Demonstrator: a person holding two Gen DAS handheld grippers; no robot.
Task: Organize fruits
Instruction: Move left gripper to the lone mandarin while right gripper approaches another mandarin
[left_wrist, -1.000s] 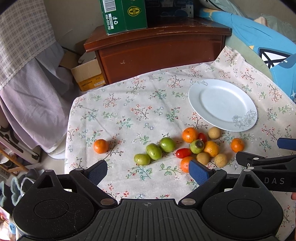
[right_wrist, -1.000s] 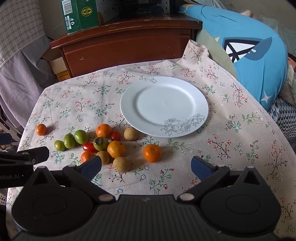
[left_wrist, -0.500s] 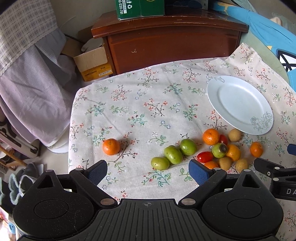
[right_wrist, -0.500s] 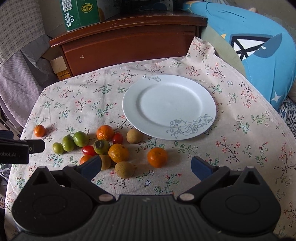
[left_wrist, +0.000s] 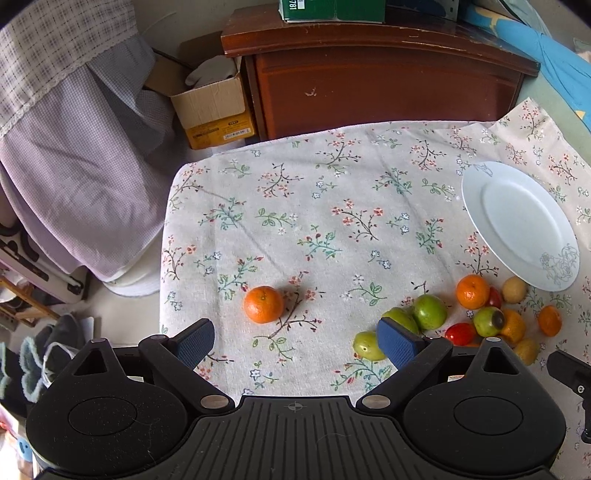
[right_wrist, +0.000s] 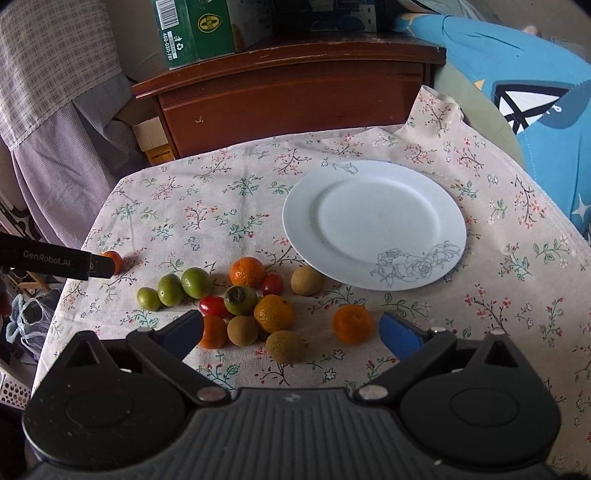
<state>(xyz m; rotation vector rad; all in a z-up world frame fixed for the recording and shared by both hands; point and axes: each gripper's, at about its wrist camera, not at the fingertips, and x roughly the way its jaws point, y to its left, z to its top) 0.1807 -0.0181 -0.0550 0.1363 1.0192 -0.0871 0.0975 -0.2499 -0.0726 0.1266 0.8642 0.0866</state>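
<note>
Left gripper (left_wrist: 295, 341) held low, jaws spread wide, blue pads (left_wrist: 395, 345) facing each other across a broad gap, nothing between them. Right gripper (right_wrist: 291, 328) likewise spread wide and empty, pointed forward. Left gripper's finger seen at the far left of the right wrist view; right gripper's tip seen at the near right of the left wrist view.
</note>
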